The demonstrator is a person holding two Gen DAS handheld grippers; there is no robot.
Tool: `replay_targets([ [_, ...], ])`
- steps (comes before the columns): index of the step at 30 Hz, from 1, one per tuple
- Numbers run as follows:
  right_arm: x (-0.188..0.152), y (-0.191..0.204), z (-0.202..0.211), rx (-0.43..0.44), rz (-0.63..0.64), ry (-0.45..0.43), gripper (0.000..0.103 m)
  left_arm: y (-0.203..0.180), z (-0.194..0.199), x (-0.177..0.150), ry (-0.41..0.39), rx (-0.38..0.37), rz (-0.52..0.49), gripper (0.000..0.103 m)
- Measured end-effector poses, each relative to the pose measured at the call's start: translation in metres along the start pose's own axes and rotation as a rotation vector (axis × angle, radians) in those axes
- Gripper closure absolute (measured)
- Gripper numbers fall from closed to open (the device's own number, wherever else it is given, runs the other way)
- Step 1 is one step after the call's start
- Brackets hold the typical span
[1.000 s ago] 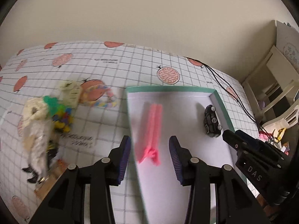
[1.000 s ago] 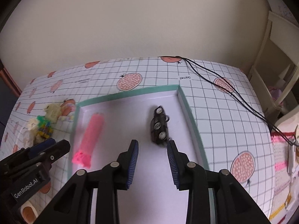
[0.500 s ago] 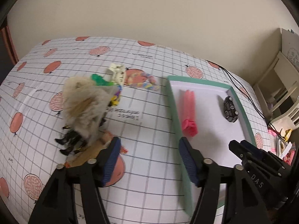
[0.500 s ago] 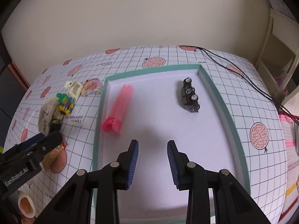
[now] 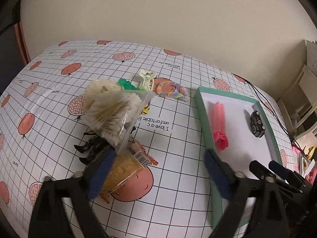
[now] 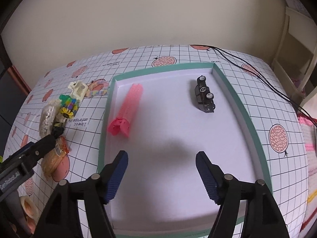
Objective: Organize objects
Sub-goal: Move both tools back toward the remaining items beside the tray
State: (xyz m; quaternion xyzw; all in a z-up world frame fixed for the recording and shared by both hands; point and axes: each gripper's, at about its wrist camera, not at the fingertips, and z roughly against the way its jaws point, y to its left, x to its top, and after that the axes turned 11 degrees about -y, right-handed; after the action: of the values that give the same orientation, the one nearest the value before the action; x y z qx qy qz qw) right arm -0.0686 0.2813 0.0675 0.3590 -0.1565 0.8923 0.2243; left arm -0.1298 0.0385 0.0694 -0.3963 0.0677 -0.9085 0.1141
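Green-rimmed tray (image 6: 255,136) on table (image 5: 178,178) holds pink straw bundle (image 6: 128,107) at its left side and black toy car (image 6: 204,95) at far right, well apart. Left of tray: heap with cotton-swab bag (image 5: 113,113), snack packet (image 5: 122,170), white clip (image 5: 147,78). Left tongs (image 5: 158,174) wide open, empty, over table beside heap. Right tongs (image 6: 161,176) wide open, empty, over tray.

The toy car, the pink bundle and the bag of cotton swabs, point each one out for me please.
toy car (image 6: 204,95), right wrist view, on its dark underside between the wheels.
pink bundle (image 6: 129,104), right wrist view, on the middle of its length.
bag of cotton swabs (image 5: 114,113), left wrist view, on the swab-filled middle.
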Motion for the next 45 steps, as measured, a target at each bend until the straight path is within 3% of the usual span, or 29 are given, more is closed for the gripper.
replay_targets([
  [8, -0.001, 0.003, 0.000, 0.008, 0.008, -0.013, 0.000, 0.002, 0.001, 0.001, -0.014, 0.015, -0.006, 0.000],
  [32, 0.003, 0.009, 0.002, 0.000, -0.020, -0.045, 0.000, 0.019, 0.007, 0.006, -0.016, 0.015, 0.020, 0.000],
  [38, 0.012, 0.034, 0.008, 0.044, -0.025, -0.106, 0.000, 0.049, 0.017, 0.015, -0.038, 0.036, 0.077, 0.000],
  [45, 0.014, 0.086, 0.006, 0.120, 0.037, -0.117, 0.000, 0.095, 0.021, 0.020, -0.024, 0.101, 0.136, 0.000],
])
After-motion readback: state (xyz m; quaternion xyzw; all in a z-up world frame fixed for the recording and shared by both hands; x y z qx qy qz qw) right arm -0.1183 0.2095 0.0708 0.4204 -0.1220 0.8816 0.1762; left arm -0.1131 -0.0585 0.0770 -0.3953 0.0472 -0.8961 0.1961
